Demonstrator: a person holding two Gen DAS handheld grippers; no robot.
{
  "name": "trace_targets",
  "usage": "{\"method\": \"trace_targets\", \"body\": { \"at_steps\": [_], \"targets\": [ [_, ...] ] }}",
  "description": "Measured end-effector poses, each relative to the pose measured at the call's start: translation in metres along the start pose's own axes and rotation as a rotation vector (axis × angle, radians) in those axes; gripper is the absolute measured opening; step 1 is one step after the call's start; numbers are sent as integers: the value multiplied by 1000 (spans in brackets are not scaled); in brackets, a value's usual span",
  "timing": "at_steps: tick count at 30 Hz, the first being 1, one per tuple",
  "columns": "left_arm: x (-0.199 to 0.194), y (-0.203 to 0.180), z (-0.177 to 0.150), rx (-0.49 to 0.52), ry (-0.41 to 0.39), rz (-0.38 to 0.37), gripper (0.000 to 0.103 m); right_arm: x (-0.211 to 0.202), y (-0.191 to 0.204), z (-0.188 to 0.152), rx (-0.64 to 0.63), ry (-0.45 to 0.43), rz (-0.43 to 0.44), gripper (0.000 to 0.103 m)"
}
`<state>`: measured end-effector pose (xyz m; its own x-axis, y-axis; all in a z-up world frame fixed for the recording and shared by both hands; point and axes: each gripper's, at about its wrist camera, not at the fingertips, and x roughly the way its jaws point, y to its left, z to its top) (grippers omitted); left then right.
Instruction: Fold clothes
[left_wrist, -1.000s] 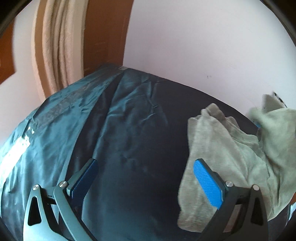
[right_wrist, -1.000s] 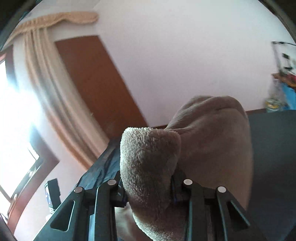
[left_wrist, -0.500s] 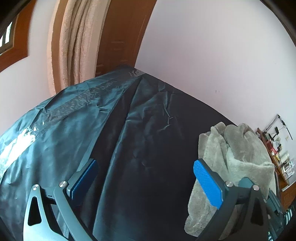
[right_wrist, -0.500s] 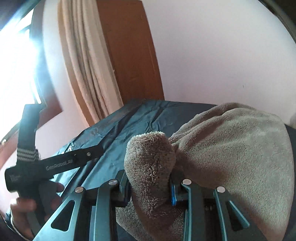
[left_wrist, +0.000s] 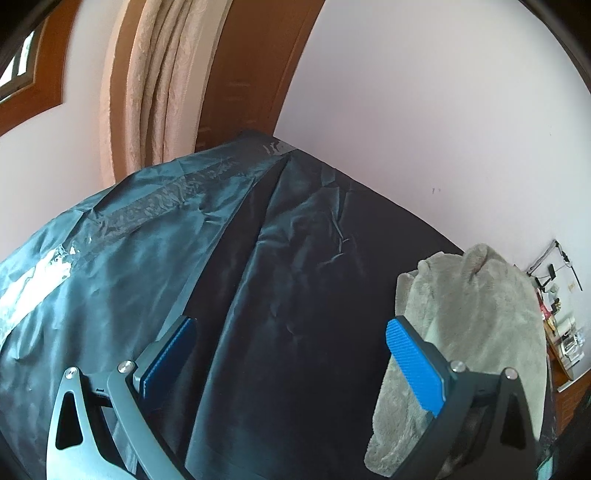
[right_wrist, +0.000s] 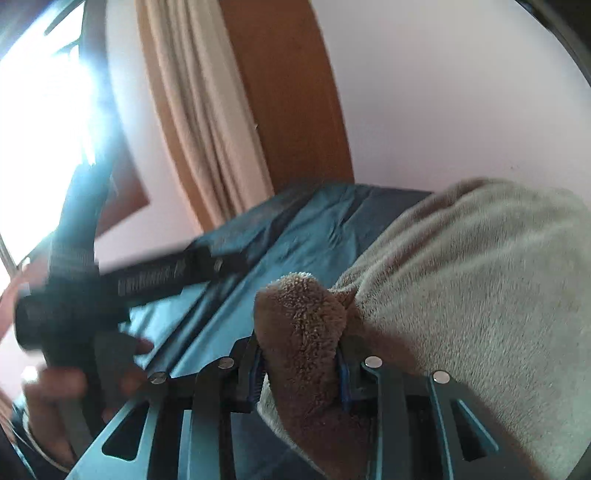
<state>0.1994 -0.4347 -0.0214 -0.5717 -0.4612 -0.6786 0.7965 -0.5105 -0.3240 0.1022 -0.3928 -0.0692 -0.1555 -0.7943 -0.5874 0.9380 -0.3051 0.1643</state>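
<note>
Right gripper (right_wrist: 301, 373) clamps a bunched fold of the beige fleece garment (right_wrist: 480, 295), which drapes rightward over the dark teal sheet (left_wrist: 295, 295). Left gripper (left_wrist: 291, 354) (jaws wide, empty) apparently hovers beside the garment's edge.

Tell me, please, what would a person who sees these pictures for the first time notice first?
Most striking is the fluffy beige garment, a thick fold of it clamped in the right gripper low in the right wrist view. Under it spreads a dark teal sheet that fills the middle of the left wrist view. There the left gripper stands wide open and empty, with the garment just to its right.
</note>
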Motion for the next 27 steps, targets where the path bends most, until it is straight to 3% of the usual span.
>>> {"method": "trace_targets", "body": {
  "at_steps": [7,10,11,20,24,27],
  "targets": [
    [1,-10,-4,47,11,-14,103,-12,-13,-7,-30,38,0,38],
    [5,-13,-5,59,27,-6,103,-23,-5,-9,-70,35,24,65],
    [6,-13,-6,60,32,-4,103,-27,-2,-11,-87,33,28,67],
    [11,-19,-8,103,25,4,103,-79,-31,-38,70,43,238,67],
    [-2,-29,-9,143,-1,-39,103,-107,-37,-47,93,27,266,67],
    [-20,-38,-10,178,-20,-85,103,-136,-42,-53,88,-44,208,67]
  ]
}}
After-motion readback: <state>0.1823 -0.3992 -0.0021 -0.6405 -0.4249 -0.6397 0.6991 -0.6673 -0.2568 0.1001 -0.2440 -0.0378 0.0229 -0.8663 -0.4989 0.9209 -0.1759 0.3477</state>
